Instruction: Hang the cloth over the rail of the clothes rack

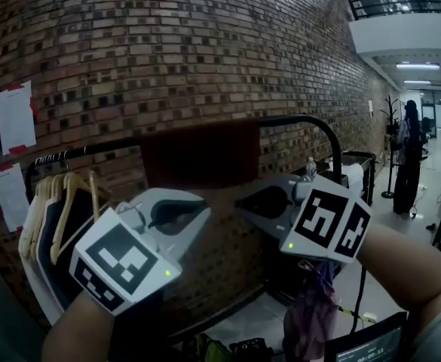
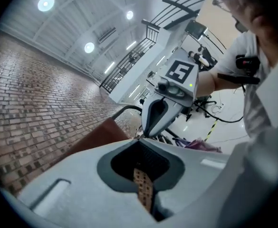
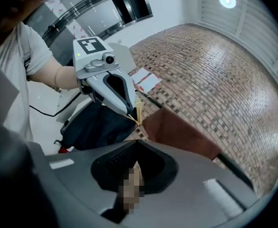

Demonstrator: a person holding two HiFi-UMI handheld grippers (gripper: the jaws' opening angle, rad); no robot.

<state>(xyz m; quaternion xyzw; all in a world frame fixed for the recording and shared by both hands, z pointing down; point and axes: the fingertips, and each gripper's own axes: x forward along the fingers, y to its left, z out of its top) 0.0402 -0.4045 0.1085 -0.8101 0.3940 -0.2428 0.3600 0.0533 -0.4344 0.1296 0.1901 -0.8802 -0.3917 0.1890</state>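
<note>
A brown cloth (image 1: pixel 201 153) hangs draped over the black rail (image 1: pixel 303 119) of the clothes rack in front of the brick wall. Just below and in front of it, my left gripper (image 1: pixel 203 212) and right gripper (image 1: pixel 242 205) point at each other, tips a short way apart. Both are shut with nothing between the jaws, and neither touches the cloth. In the left gripper view the cloth (image 2: pixel 98 137) lies beyond my shut left gripper (image 2: pixel 139 139), with the right gripper (image 2: pixel 156 120) opposite. In the right gripper view the cloth (image 3: pixel 181 134) and rail (image 3: pixel 231 165) sit past my shut right gripper (image 3: pixel 138 140).
Wooden hangers with dark garments (image 1: pixel 58 225) hang at the rail's left end. Papers (image 1: pixel 15 115) are pinned to the wall. A purple cloth (image 1: pixel 310 319) hangs low on the right near a black cart (image 1: pixel 359 164). A person (image 1: pixel 410 157) stands far off at the right.
</note>
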